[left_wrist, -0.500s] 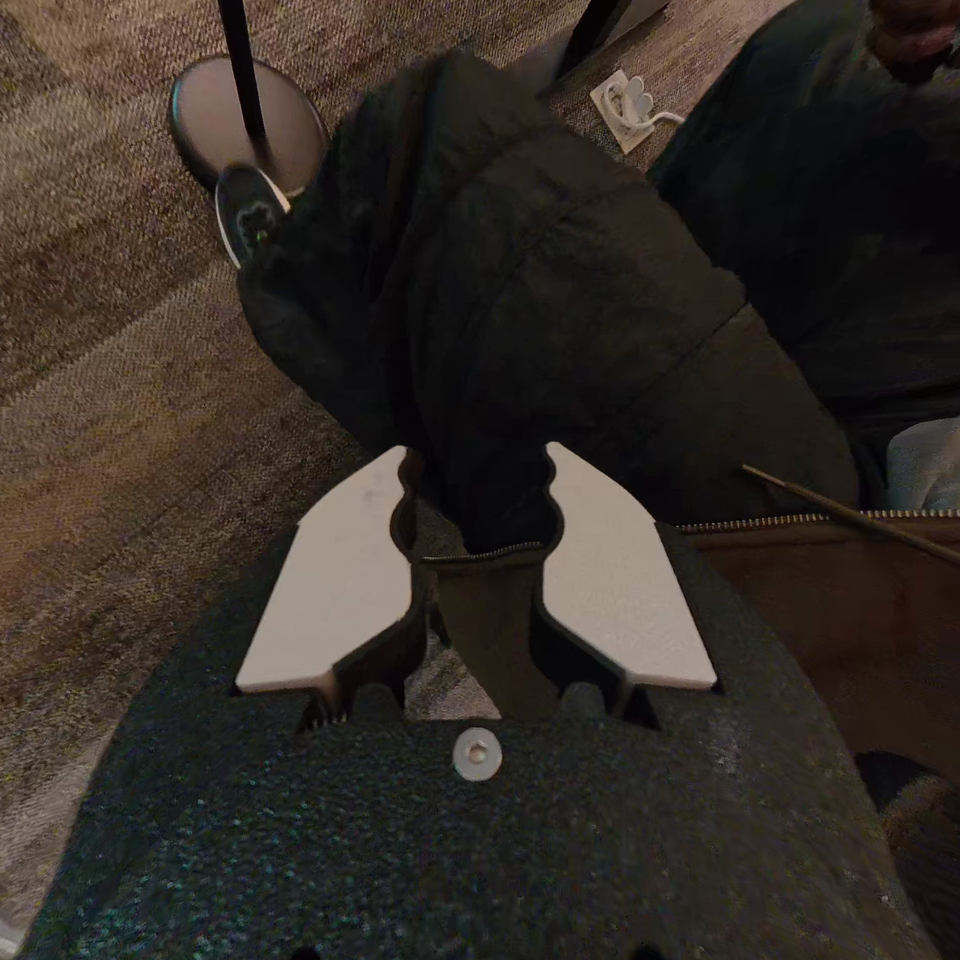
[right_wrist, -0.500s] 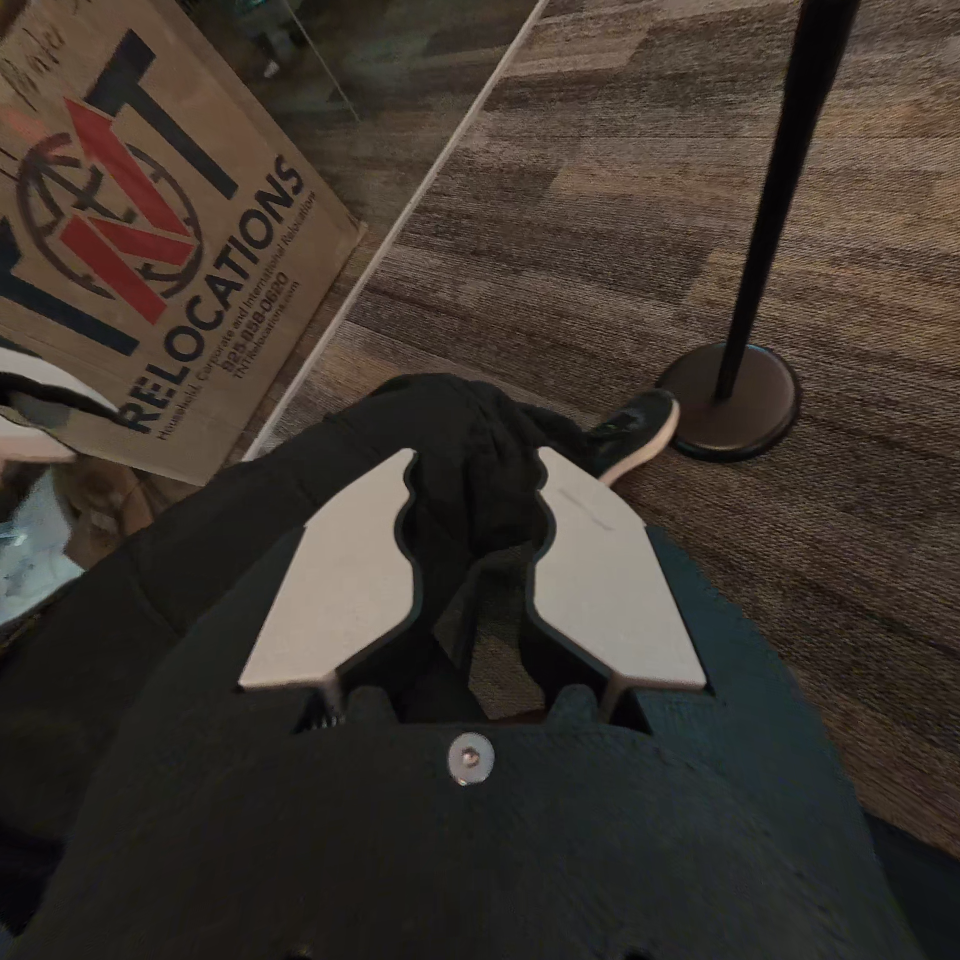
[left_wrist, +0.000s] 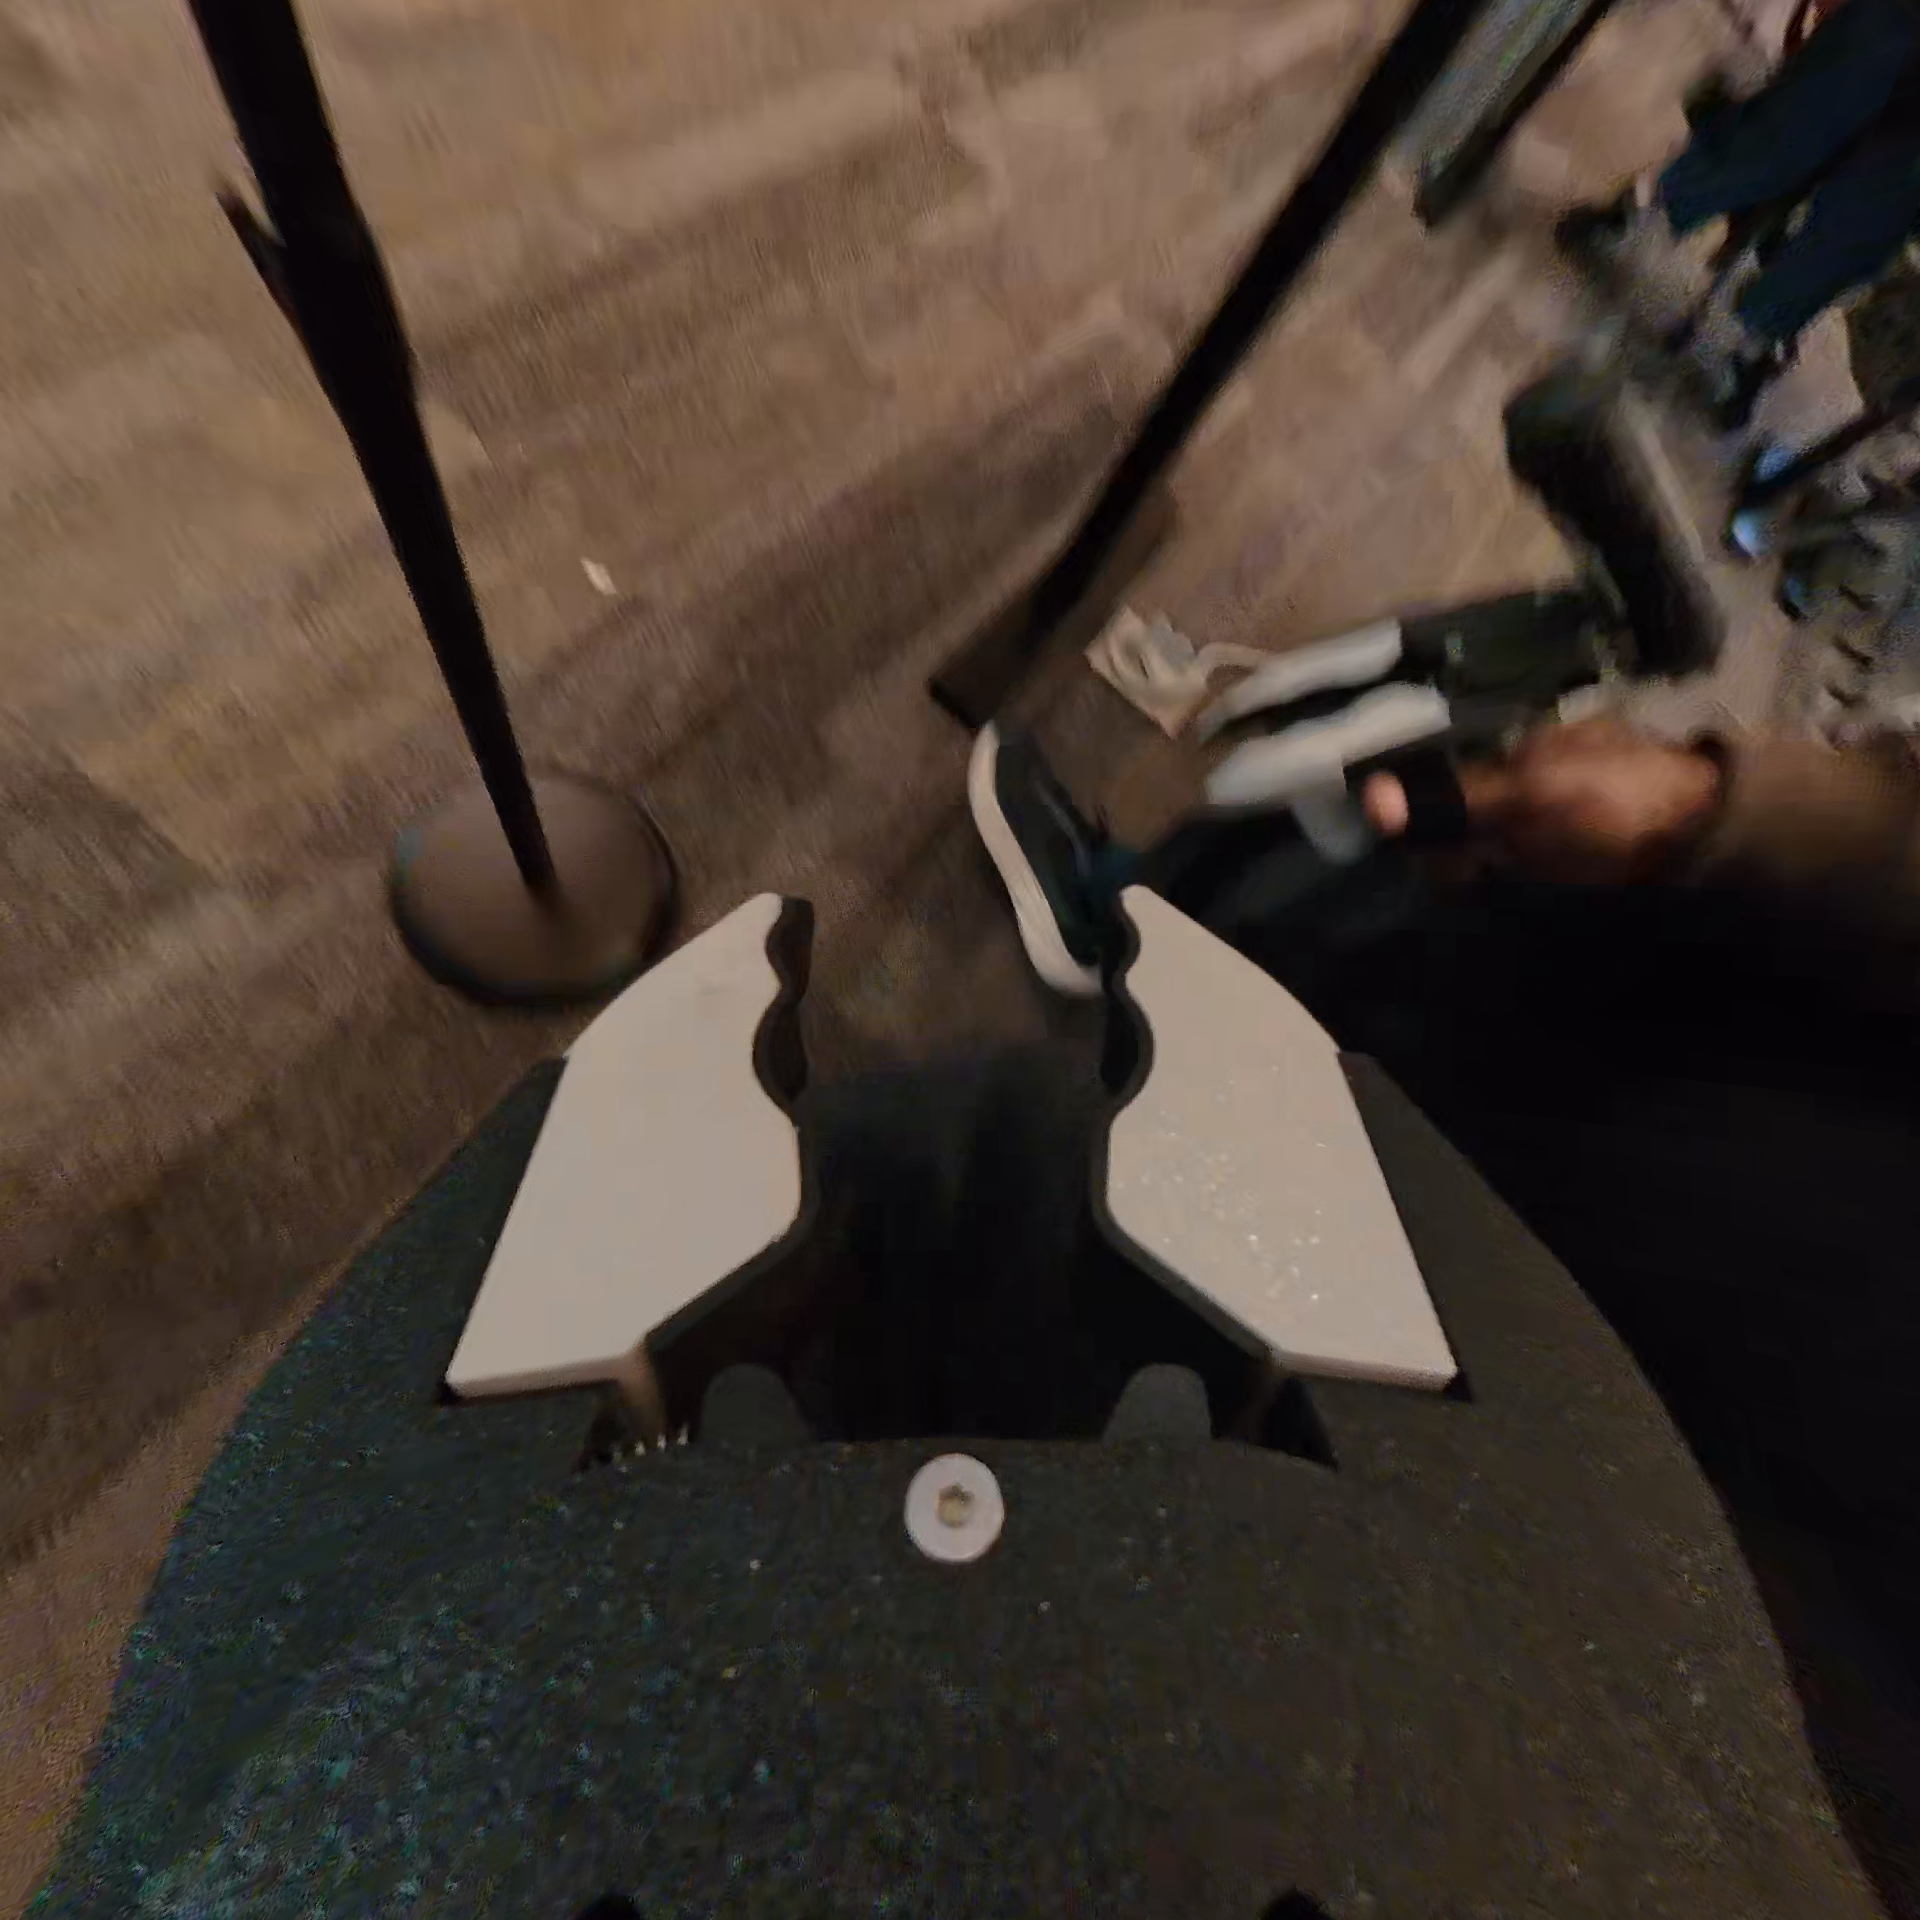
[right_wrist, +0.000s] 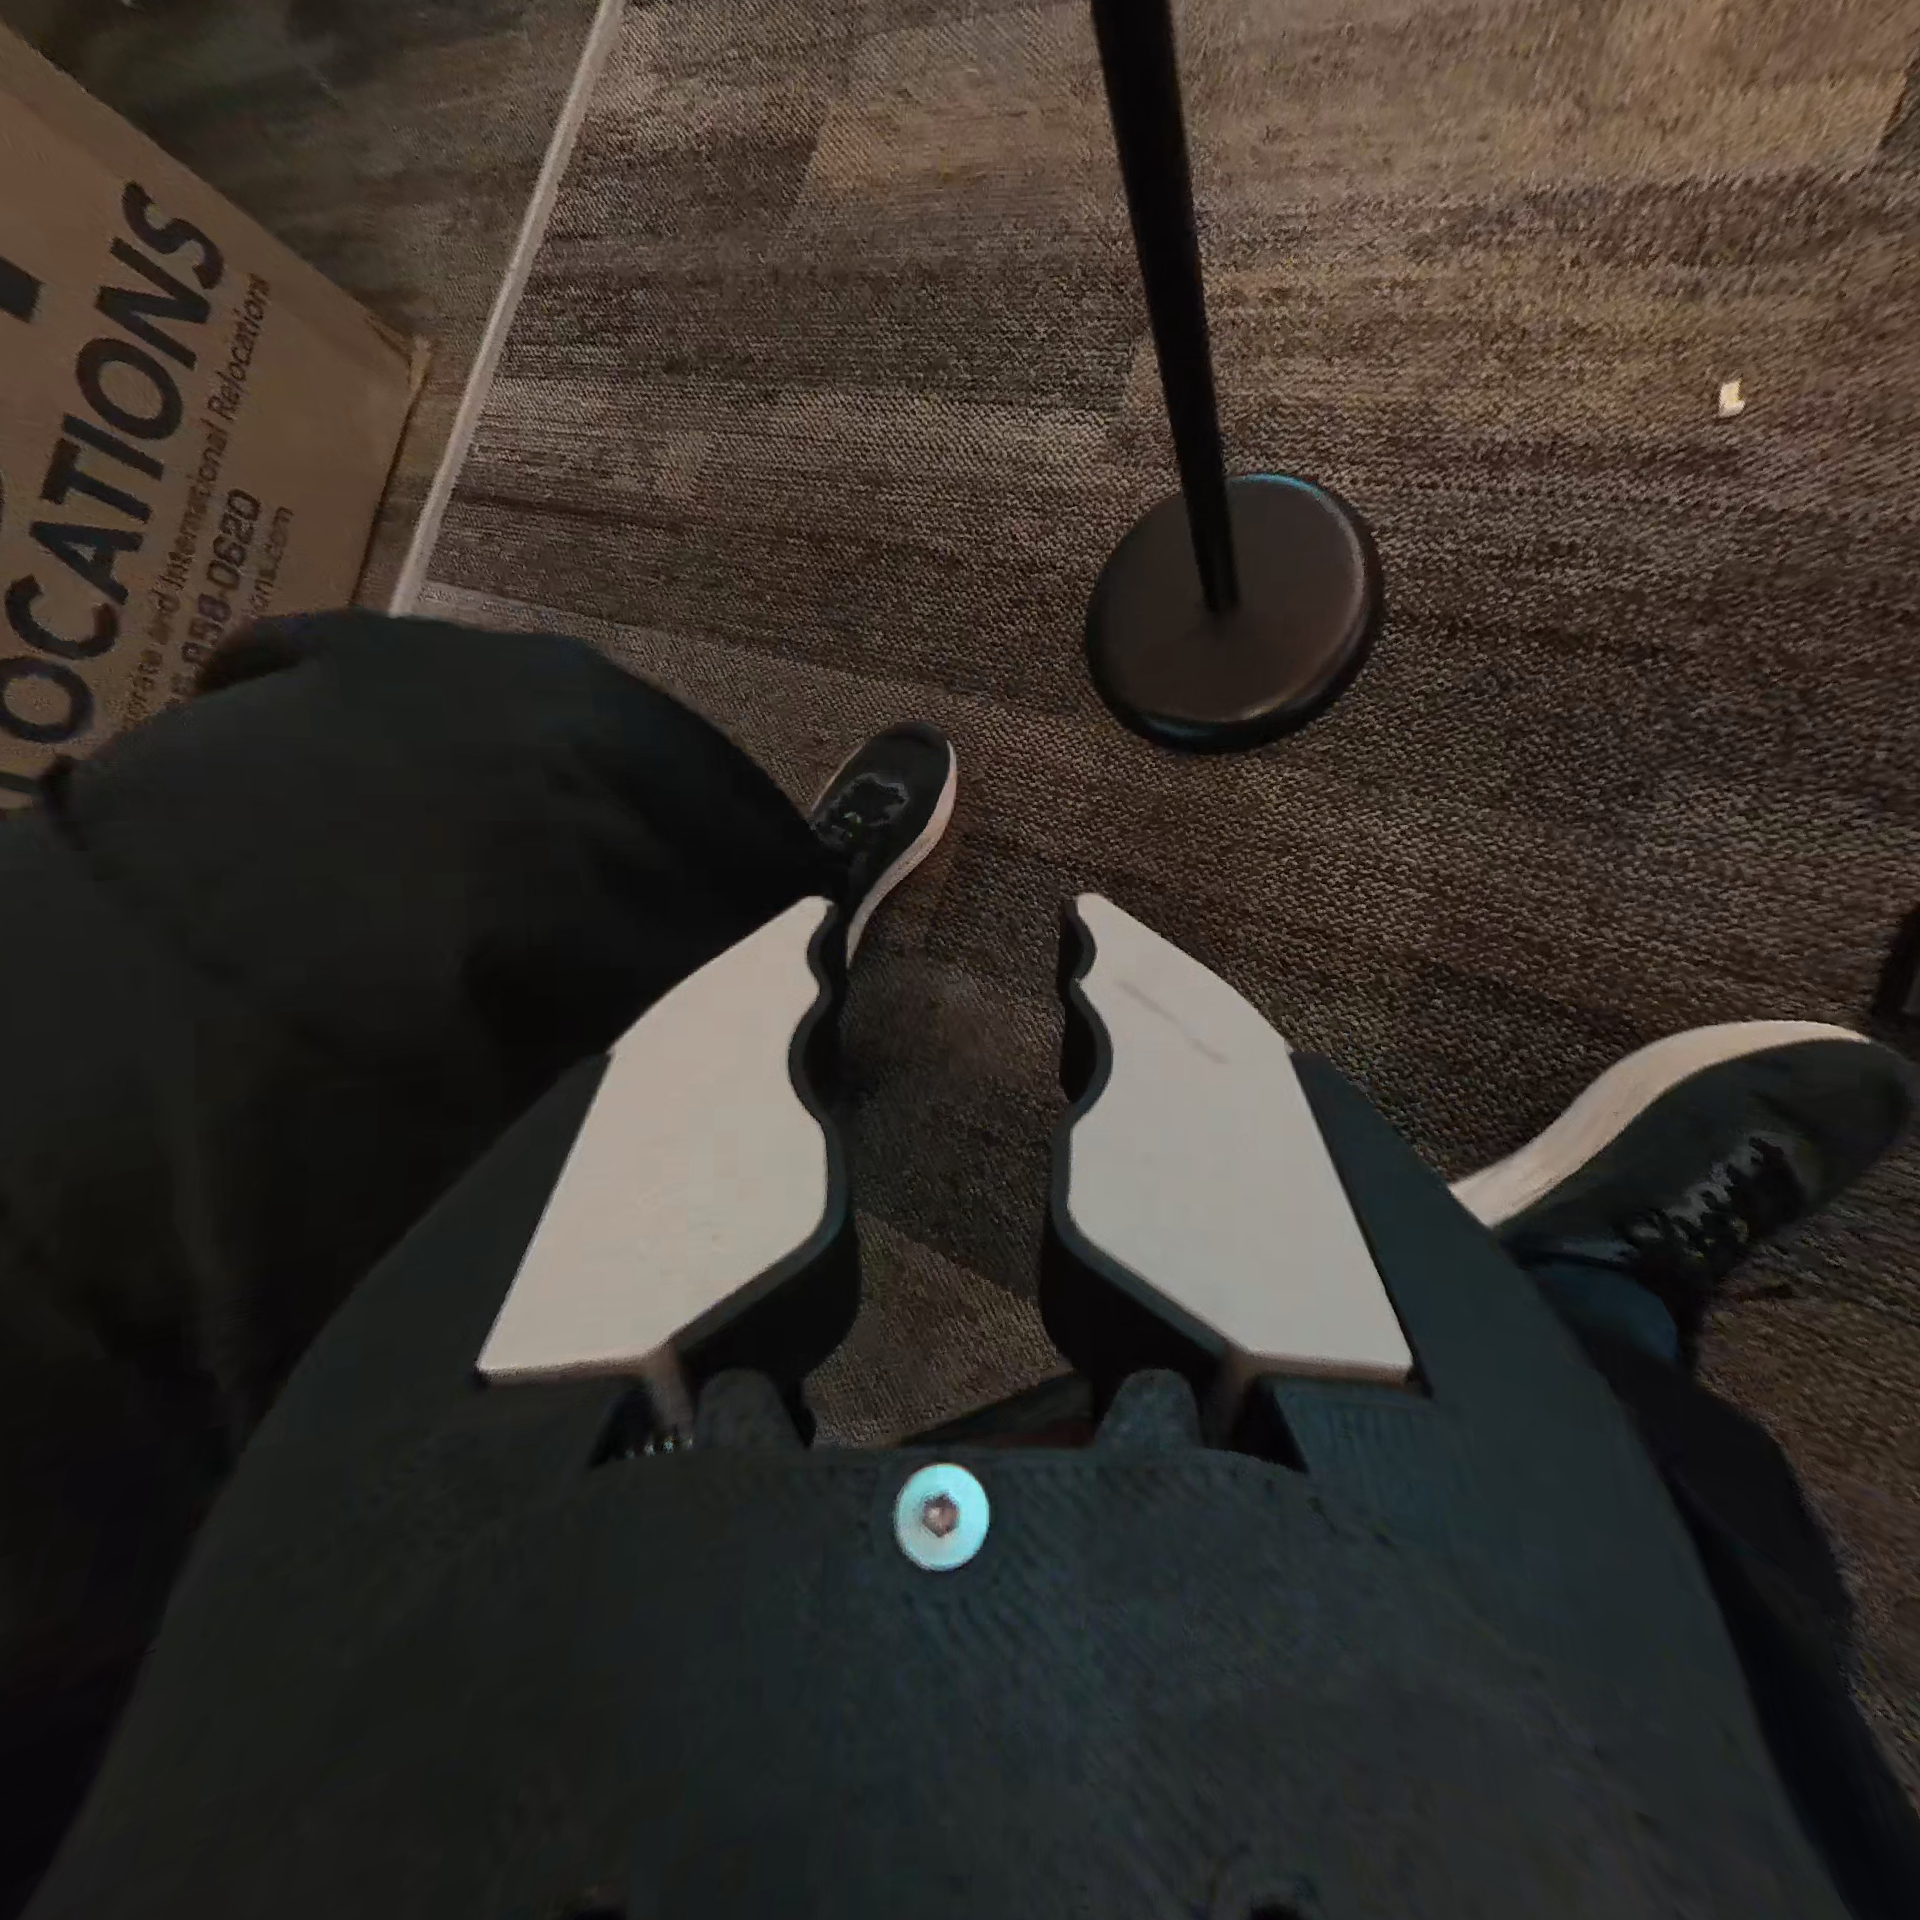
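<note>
Both grippers hang over the carpet with nothing between their fingers. The left gripper (left_wrist: 956, 914) has its white fingers (left_wrist: 665, 1143) spread wide; through the gap I see only carpet (left_wrist: 727, 364) and, lower down, a dark mass too blurred to name. Just off its right fingertip is a black shoe (left_wrist: 1049, 862) with a white sole. The right gripper (right_wrist: 951, 914) stands at a narrower gap, also bare, carpet showing clean between the pads. Its left fingertip sits close above the other view of that black shoe (right_wrist: 883, 800), without touching it so far as I can tell.

Outward from there: a black garment (right_wrist: 364, 935) lies bunched at the left of the right gripper, covering what seems to be the person's leg. By its look it is soft, light and floppy; it would sag wherever pinched, so a seam or a thick folded edge looks the surest hold. A second shoe (right_wrist: 1714, 1132) rests at the right. A black pole on a round base (right_wrist: 1236, 613) stands ahead on the carpet.

At the far left edge of the floor leans a cardboard box (right_wrist: 187, 364) printed with large dark lettering and smaller lines beneath; I leave the words unread. A white scrap (right_wrist: 1728, 398) lies far right.
</note>
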